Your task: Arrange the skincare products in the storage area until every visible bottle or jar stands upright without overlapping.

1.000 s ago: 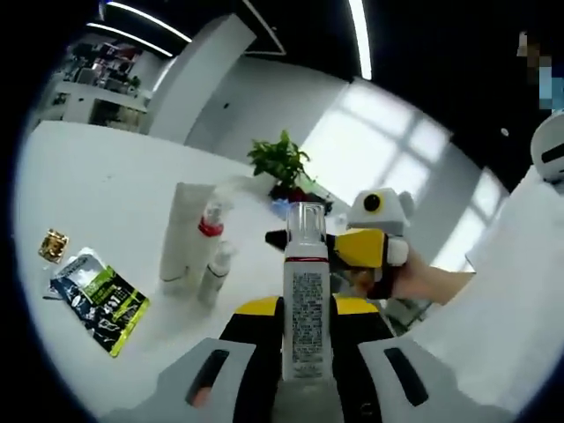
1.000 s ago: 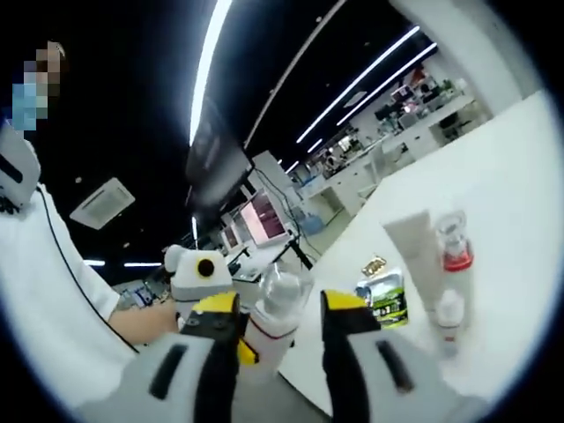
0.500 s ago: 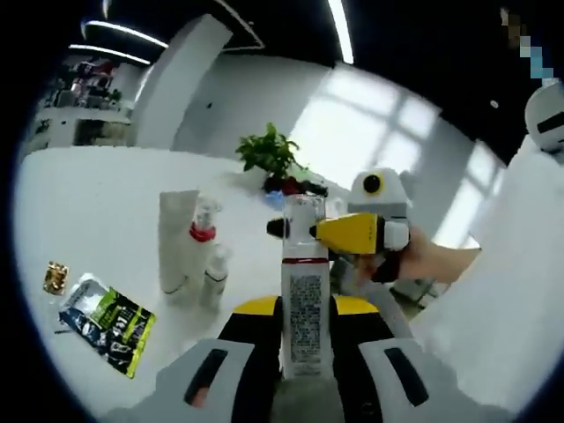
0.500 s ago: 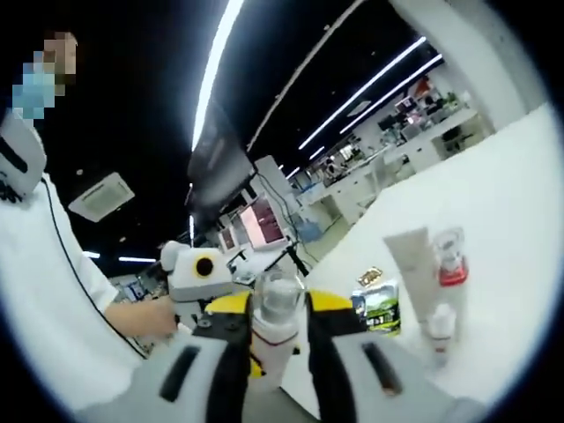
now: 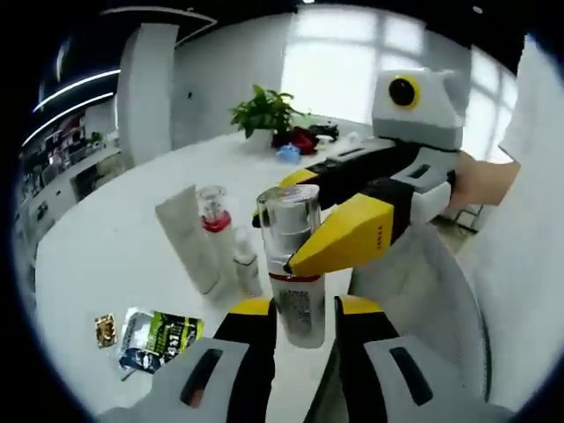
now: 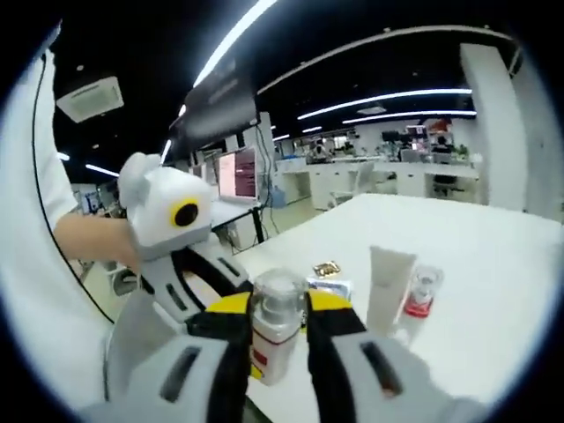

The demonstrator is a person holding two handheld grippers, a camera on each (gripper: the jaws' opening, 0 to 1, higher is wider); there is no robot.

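The left gripper view looks along its jaws, close on a bottle, toward windows. The right gripper view faces the opposite way, toward an office. Both share the bottle and white table.

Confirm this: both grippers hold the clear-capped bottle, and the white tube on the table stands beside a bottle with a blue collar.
Not quite: the collar is red, not blue, as the left gripper view shows. Both the left gripper and right gripper do hold the clear-capped bottle, and the white tube stands beside that red-collared bottle.

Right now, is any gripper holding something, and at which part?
Both hold the white bottle with a clear cap: the left gripper at its lower body, the right gripper near its neck.
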